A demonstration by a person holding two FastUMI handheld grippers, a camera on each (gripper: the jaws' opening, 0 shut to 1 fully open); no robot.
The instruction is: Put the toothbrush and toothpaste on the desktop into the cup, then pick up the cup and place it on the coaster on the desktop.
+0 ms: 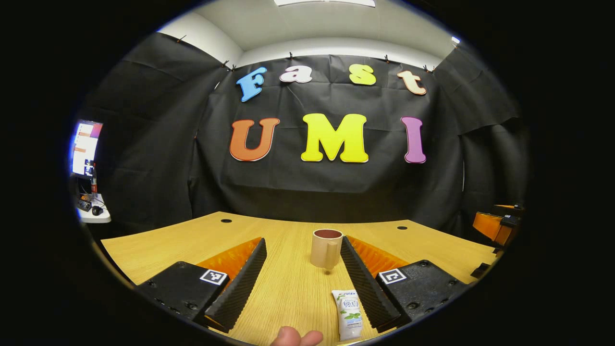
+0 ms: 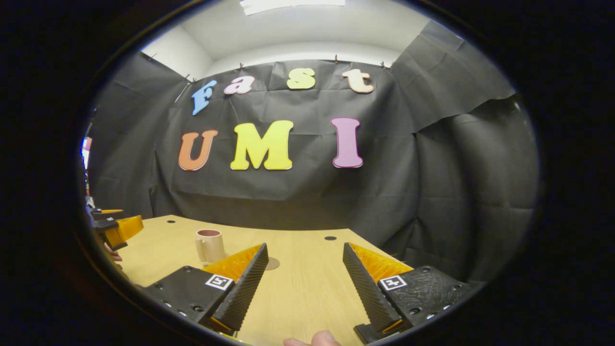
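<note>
Fingertip [image 1: 295,337] poking in at the bottom edge of the left gripper view, right by the toothpaste [image 1: 349,315]. Toothpaste tube lying flat on the wooden surface [image 1: 158,245], just beside the inner face of the right-hand finger of the left tongs [image 1: 303,281]. Left tongs spread wide, gripping nothing. Cup [image 1: 326,248] standing upright farther back between the fingers, handle toward the camera, close to the right-hand finger. Over in the right gripper view: right tongs [image 2: 305,283] also wide apart, holding nothing, bare surface [image 2: 307,250] between them. Cup [image 2: 210,245] off to the left, upright. Round coaster [image 2: 272,263] peeking out just beyond the left-hand finger, near the cup but apart from it. Left tongs [image 2: 115,226] visible at the far left edge.
</note>
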